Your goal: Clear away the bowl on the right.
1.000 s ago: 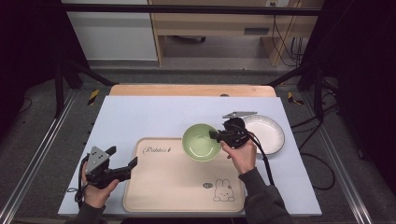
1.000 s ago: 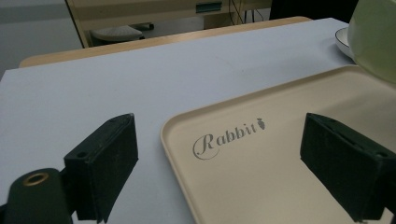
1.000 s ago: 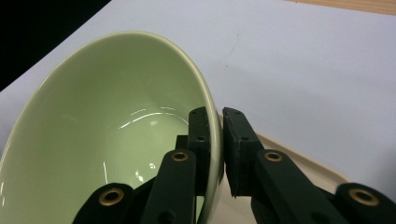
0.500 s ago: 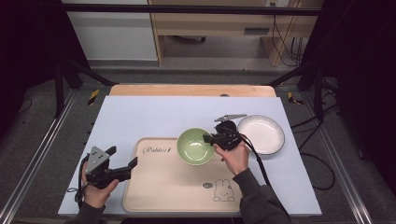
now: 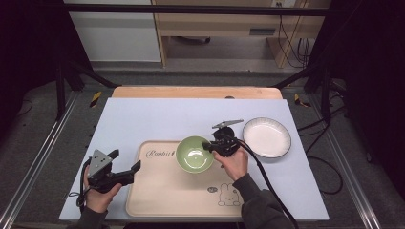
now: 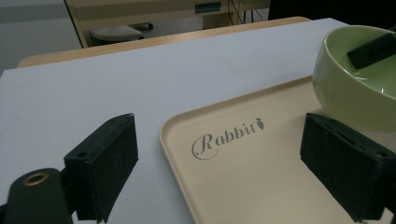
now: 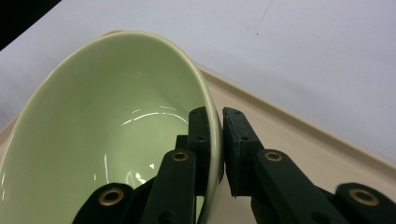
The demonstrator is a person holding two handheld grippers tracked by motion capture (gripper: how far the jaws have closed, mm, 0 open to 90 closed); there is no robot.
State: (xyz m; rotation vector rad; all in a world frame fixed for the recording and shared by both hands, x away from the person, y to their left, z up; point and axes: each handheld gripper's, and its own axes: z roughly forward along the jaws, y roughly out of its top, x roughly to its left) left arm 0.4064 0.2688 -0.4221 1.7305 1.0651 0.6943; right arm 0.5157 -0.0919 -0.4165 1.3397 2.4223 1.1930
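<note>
My right gripper [image 5: 208, 145] is clamped on the rim of the green bowl [image 5: 193, 153], which sits over the beige rabbit tray [image 5: 162, 195] on the counter [image 5: 143, 119]. Left gripper [image 5: 136, 168] is wide open at the tray's left edge, holding nothing.

glossy green bowl [image 5: 194, 153], upright over tray [image 5: 162, 200]

- I read this as a lab recording bay, not a home: the worktop [image 5: 143, 119] wears a plain pale sheet.
- Around the worktop stand black frame struts [image 5: 62, 81] and floor rails [image 5: 33, 157].
- Behind the worktop, cables [image 5: 286, 38] hang by a wooden bench [image 5: 215, 24].
</note>
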